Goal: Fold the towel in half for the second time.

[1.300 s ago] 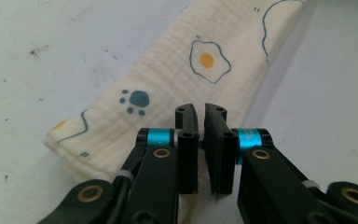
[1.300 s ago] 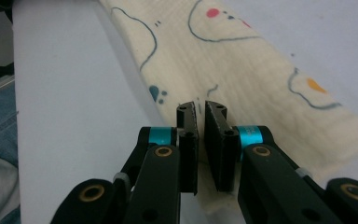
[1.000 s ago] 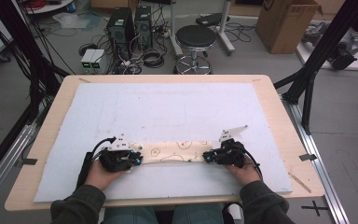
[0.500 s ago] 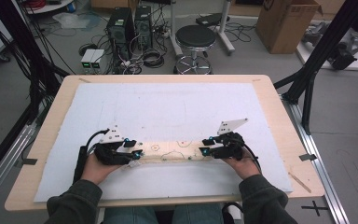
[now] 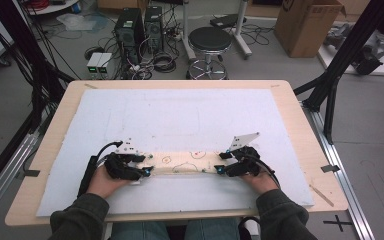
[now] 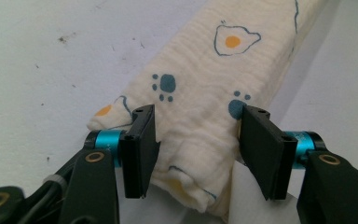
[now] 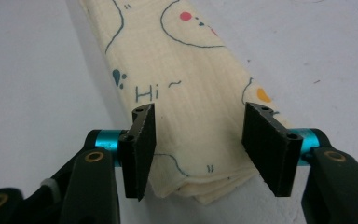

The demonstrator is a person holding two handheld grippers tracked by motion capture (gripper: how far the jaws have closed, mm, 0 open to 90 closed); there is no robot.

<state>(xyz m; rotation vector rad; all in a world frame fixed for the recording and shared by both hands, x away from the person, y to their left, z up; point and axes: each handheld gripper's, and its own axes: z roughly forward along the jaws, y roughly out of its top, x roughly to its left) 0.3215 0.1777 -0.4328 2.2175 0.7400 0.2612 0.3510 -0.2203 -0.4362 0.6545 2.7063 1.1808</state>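
A cream cloth (image 5: 182, 163) printed with fried eggs, paw prints and "Hi~" lies folded into a long narrow strip near the table's front. My left gripper (image 5: 149, 164) is at the strip's left end and is open. In the left gripper view its jaws stand either side of the cloth's (image 6: 200, 65) bunched end, around the left gripper (image 6: 200, 112) midpoint. My right gripper (image 5: 221, 162) is open at the right end. There the cloth's (image 7: 182, 70) layered end lies between the jaws of the right gripper (image 7: 201, 109).
A white foam mat (image 5: 180, 115) covers most of the wooden table (image 5: 300, 125). Beyond the far edge stand a round stool (image 5: 210, 40), computer cases (image 5: 140, 25) and a cardboard box (image 5: 307, 25). Black frame legs (image 5: 340, 65) rise at the right.
Both hands have shifted slightly at the ends of the strip. The cloth lies in about the same place.
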